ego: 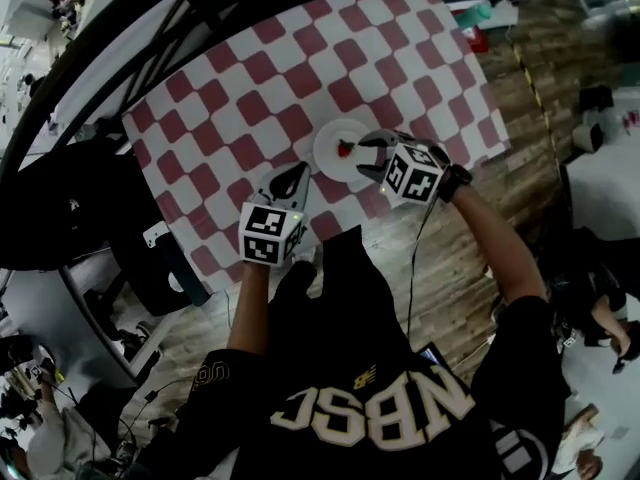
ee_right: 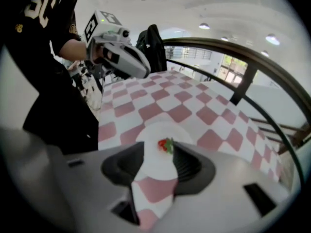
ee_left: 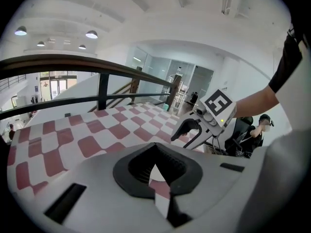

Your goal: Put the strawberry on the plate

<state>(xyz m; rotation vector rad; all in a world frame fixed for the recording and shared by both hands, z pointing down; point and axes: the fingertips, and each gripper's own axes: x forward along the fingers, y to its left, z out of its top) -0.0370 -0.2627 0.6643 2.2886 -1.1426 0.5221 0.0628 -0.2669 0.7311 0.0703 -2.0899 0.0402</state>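
A small red strawberry (ego: 345, 149) with a green top lies on the round white plate (ego: 330, 138), which sits on the red-and-white checked table. My right gripper (ego: 364, 157) hovers at the plate's right edge, open. In the right gripper view the strawberry (ee_right: 165, 145) lies on the plate (ee_right: 150, 132) between the spread jaws of the right gripper (ee_right: 157, 155), close to the right-hand one, and no pad presses on it. My left gripper (ego: 291, 179) hangs over the table's near edge, left of the plate, open a little with nothing in it (ee_left: 158, 173).
The checked cloth (ego: 270, 88) covers the table as far as a dark railing (ee_right: 243, 76) on the far side. Small items (ego: 476, 26) stand at the table's far right corner. A wooden floor (ego: 540, 118) lies to the right, where other people sit.
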